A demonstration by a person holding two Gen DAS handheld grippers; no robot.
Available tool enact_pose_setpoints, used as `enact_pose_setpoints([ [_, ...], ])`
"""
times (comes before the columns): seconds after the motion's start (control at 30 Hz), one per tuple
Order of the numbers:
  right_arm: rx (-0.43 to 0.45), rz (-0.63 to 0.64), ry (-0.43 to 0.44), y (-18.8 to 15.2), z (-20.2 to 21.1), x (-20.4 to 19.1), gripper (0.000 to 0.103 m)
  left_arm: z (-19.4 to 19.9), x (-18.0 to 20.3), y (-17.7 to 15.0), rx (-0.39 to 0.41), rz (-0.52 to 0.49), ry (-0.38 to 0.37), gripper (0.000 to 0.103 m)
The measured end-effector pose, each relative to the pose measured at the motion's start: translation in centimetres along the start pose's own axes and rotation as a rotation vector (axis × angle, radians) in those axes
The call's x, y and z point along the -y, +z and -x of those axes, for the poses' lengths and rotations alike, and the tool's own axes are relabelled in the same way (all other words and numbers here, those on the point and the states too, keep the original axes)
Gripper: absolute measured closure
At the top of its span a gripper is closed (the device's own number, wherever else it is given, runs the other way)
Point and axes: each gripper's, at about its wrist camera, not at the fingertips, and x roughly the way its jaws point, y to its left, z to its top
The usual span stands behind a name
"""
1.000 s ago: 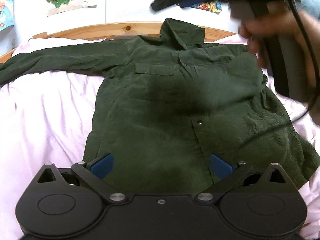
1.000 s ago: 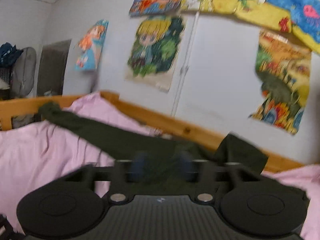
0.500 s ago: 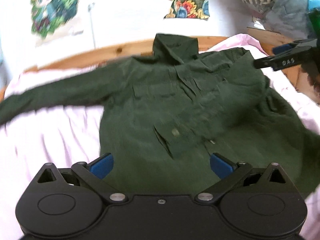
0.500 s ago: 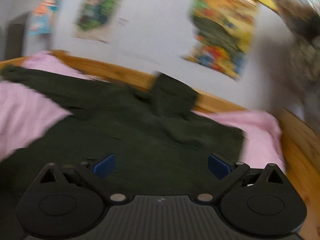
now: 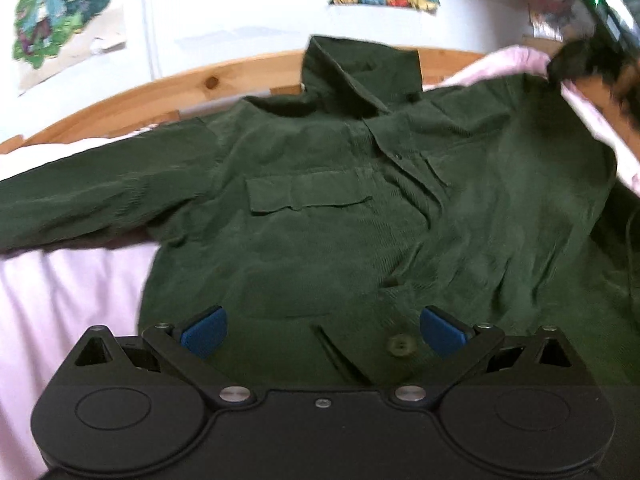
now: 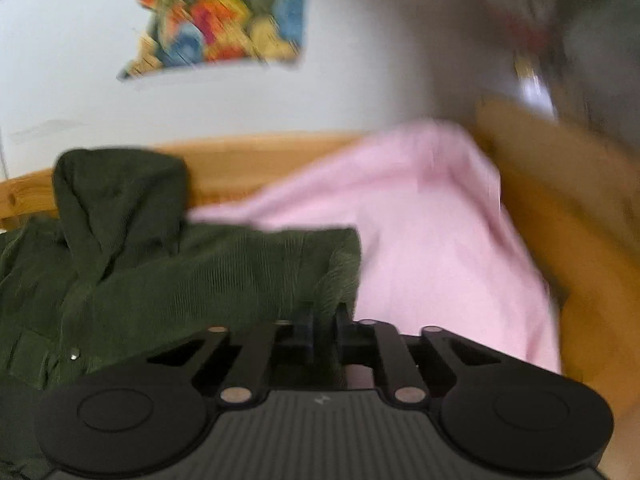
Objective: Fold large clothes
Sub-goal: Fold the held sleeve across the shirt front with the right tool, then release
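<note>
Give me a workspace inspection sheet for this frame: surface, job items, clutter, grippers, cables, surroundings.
Surface: pink sheet on a wooden bed frame.
Job's things: green shirt lies front up, one sleeve stretched out, the other side folded in.
Clutter: nothing seen.
Grippers: left gripper open above the hem; right gripper closing on the shirt's shoulder edge.
Cables: nothing seen.
Surroundings: white wall, posters.
</note>
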Motion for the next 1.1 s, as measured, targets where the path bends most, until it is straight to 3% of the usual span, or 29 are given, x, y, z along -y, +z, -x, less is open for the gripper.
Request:
enact_pose_setpoints([
  [0.07, 0.098, 0.094, -0.028, 0.6, 0.9, -0.3, 0.095, -1.6, 0.6, 0.1, -0.019, -0.022, 0.005, 0.001],
  [0.13, 0.086, 0.097, -0.034, 0.7, 0.7, 0.2, 0.094, -3.1, 1.1, 0.0, -0.050, -0.024, 0.025, 0.001],
  [0.2, 0.051, 0.131, -0.049, -0.2, 0.7, 0.7, 0.084, -3.9, 1.1, -0.2, -0.071, 0.008, 0.021, 0.000],
  [0.27, 0.061, 0.193, -0.038, -1.9, 2.5, 1.4, 0.052, -4.2, 0.5, -0.6, -0.074, 0.059, 0.002, 0.000],
  [0.37, 0.069, 0.354, -0.035, -4.6, 6.1, 2.8, 0.039, -4.5, -0.3, -1.0, -0.085, 0.081, 0.008, 0.000],
  [0.5, 0.049, 0.729, -0.034, -9.7, 10.0, 2.5, 0.036, -4.5, -0.8, -1.1, -0.091, 0.101, -0.005, 0.001],
  [0.6, 0.037, 0.995, -0.053, -13.0, 10.6, 0.7, 0.036, -4.3, -0.7, -0.9, -0.086, 0.101, 0.003, 0.001],
  [0.7, 0.031, 1.185, -0.101, -15.4, 9.4, -1.0, 0.041, -3.5, -1.1, -1.0, -0.059, 0.141, 0.004, 0.001],
  [0.77, 0.010, 1.278, -0.148, -16.6, 7.8, -1.7, 0.053, -2.7, -1.6, -1.2, -0.026, 0.177, -0.002, 0.001],
  [0.87, -0.034, 1.298, -0.185, -17.1, 6.0, -1.9, 0.076, -1.4, -2.1, -1.5, 0.038, 0.208, -0.009, 0.001],
  [0.9, -0.041, 1.289, -0.203, -17.1, 5.7, -1.8, 0.093, -1.2, -2.1, -1.5, 0.051, 0.211, -0.007, 0.001],
  [0.97, -0.031, 1.197, -0.212, -16.4, 5.9, -1.5, 0.100, -1.1, -2.1, -1.4, 0.057, 0.215, -0.024, 0.001],
  [1.07, 0.014, 0.870, -0.180, -14.1, 7.8, -0.5, 0.102, -1.7, -1.5, -1.2, 0.022, 0.199, -0.046, 0.001],
  [1.1, 0.029, 0.709, -0.164, -13.2, 8.5, 0.0, 0.102, -2.0, -1.2, -1.3, 0.007, 0.190, -0.044, 0.001],
])
